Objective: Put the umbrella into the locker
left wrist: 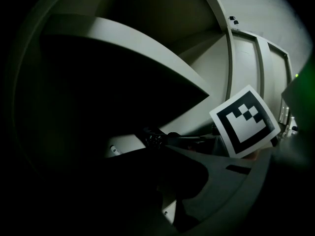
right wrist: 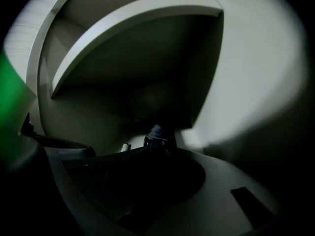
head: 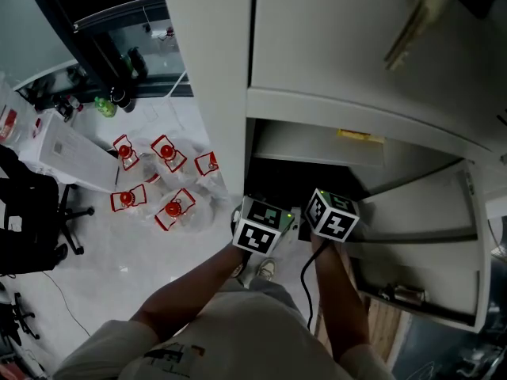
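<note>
Both grippers reach into the dark open compartment [head: 305, 172] of the grey locker, their marker cubes [head: 261, 228] [head: 333, 214] side by side at its mouth. The umbrella is black. In the right gripper view it lies along the right gripper [right wrist: 147, 191], whose jaws are closed on it, and its tip [right wrist: 156, 133] pokes ahead toward the back wall. In the left gripper view the umbrella's end [left wrist: 157, 139] runs across from the right gripper's cube [left wrist: 243, 122]. A dark mass fills the left gripper [left wrist: 182, 191]; its jaws are too shadowed to read.
A shelf [left wrist: 123, 48] roofs the compartment. The locker door [head: 424, 212] stands open at the right. A small white object [left wrist: 113, 150] lies on the compartment floor. On the floor at left are several clear bags with red items [head: 170, 153], a white box [head: 67, 153] and a black chair [head: 32, 212].
</note>
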Available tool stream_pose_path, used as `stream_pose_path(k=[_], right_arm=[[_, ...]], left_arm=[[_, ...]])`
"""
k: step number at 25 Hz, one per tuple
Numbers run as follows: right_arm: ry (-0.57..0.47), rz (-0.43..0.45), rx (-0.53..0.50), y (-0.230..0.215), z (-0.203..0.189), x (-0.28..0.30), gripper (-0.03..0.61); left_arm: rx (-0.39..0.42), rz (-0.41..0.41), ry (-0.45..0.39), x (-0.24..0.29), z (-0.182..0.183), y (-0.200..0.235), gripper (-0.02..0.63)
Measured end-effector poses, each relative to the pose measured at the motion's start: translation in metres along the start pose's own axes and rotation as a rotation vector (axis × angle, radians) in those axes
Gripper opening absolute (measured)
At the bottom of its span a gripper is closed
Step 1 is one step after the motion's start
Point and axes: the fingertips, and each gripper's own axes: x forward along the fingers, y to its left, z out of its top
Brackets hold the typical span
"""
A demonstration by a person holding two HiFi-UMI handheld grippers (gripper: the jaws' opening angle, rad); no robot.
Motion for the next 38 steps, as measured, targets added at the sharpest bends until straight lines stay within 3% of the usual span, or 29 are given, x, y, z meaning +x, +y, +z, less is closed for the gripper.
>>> stream_pose_path(k=[20, 27, 38], right_arm=[[0.011, 0.03, 0.008, -0.002, -0.002, 0.016, 0.058], [-0.025, 0.01, 0.005, -0.002, -0.001, 0.0, 0.1], [-0.154, 0.04, -0.074, 0.022, 0.04, -0.046, 0.1]], left_arm=[[-0.014, 0.009, 0.085, 0.018, -0.029, 0.002, 0.008], [0.004, 0.019, 0.054, 0.008, -0.015, -0.004, 0.008], [0.061, 0.026, -0.026, -0.022, 0.021, -0.013, 0.008]])
